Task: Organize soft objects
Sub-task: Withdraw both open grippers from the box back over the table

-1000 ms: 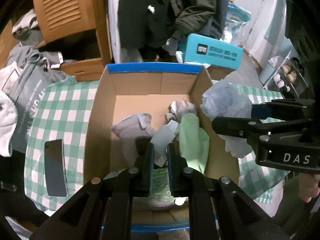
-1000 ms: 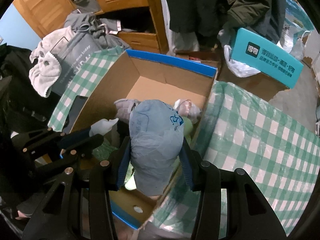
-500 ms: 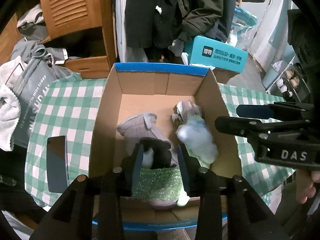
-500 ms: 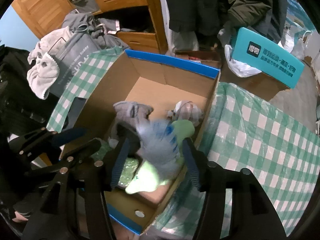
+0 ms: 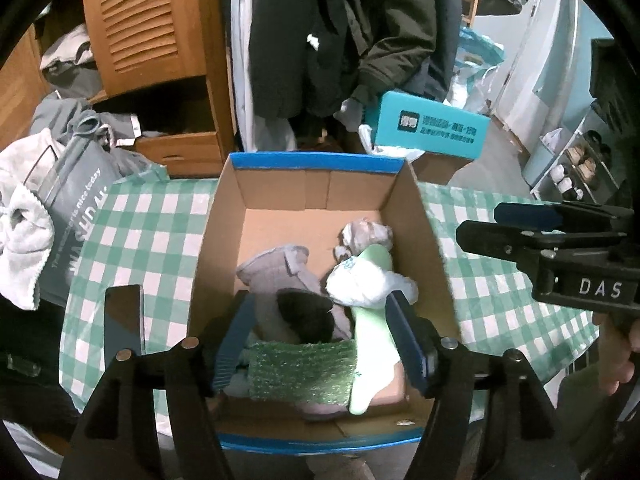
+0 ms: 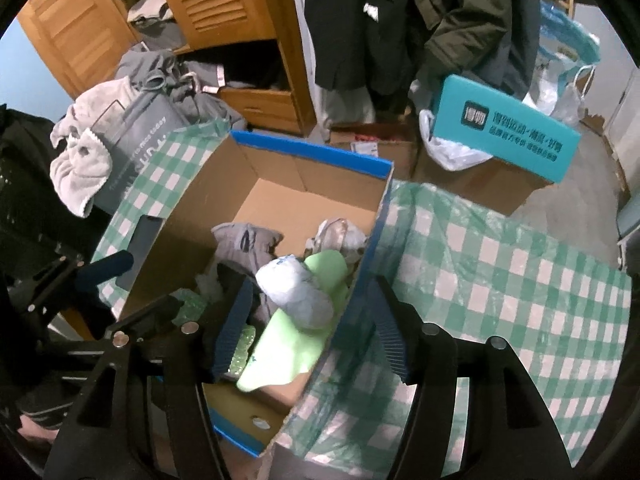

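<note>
A cardboard box (image 5: 224,240) with blue rims stands on the checked table; it also shows in the right wrist view (image 6: 192,208). Inside lie a pale blue cap (image 5: 364,280) (image 6: 298,292), a light green cloth (image 5: 372,352) (image 6: 288,344), a grey garment (image 5: 276,276) (image 6: 244,242), a dark item (image 5: 306,316), a green bubble-wrap piece (image 5: 300,368) and a crumpled bundle (image 5: 366,234). My left gripper (image 5: 320,332) is open and empty above the box's near end. My right gripper (image 6: 310,324) is open and empty above the box's right wall; it also shows in the left wrist view (image 5: 520,226).
A dark phone (image 5: 124,320) lies on the green checked tablecloth (image 6: 500,280) left of the box. A grey bag and white towel (image 5: 24,240) sit at the far left. A teal box (image 5: 432,130) and wooden cabinet (image 5: 152,40) stand behind the table.
My right gripper opened and let the blue cap fall into the box onto the green cloth. My left gripper opened from shut and pulled back a little.
</note>
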Demonstrator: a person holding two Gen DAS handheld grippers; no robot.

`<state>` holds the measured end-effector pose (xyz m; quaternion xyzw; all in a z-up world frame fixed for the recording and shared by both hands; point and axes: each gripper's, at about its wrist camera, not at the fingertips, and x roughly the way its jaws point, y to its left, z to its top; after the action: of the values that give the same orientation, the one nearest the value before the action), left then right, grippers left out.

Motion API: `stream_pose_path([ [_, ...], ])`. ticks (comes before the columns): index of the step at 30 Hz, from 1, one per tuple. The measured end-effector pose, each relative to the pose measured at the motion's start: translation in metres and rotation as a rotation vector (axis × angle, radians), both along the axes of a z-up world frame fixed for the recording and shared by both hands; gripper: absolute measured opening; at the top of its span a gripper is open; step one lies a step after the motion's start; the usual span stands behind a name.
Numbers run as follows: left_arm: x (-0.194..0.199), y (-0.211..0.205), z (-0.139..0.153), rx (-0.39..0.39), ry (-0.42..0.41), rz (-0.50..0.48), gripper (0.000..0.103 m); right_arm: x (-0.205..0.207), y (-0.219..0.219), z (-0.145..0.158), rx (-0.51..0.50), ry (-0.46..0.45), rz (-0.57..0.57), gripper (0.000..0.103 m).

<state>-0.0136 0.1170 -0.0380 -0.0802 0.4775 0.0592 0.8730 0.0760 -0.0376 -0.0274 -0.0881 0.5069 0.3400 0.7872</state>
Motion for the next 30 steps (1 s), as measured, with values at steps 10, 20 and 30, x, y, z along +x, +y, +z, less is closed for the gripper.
stream_pose_path([
  [10, -0.005, -0.014, 0.023, 0.023, -0.065, -0.009, 0.081, -0.011, -0.028, 0.019, 0.012, -0.080, -0.028, 0.062],
  [20, -0.005, -0.030, 0.031, 0.063, -0.067, -0.016, 0.088, -0.020, -0.060, 0.029, 0.056, -0.083, -0.052, 0.062],
  [30, -0.002, -0.052, 0.036, 0.096, -0.074, -0.037, 0.091, -0.025, -0.083, 0.030, 0.051, -0.144, -0.072, 0.062],
])
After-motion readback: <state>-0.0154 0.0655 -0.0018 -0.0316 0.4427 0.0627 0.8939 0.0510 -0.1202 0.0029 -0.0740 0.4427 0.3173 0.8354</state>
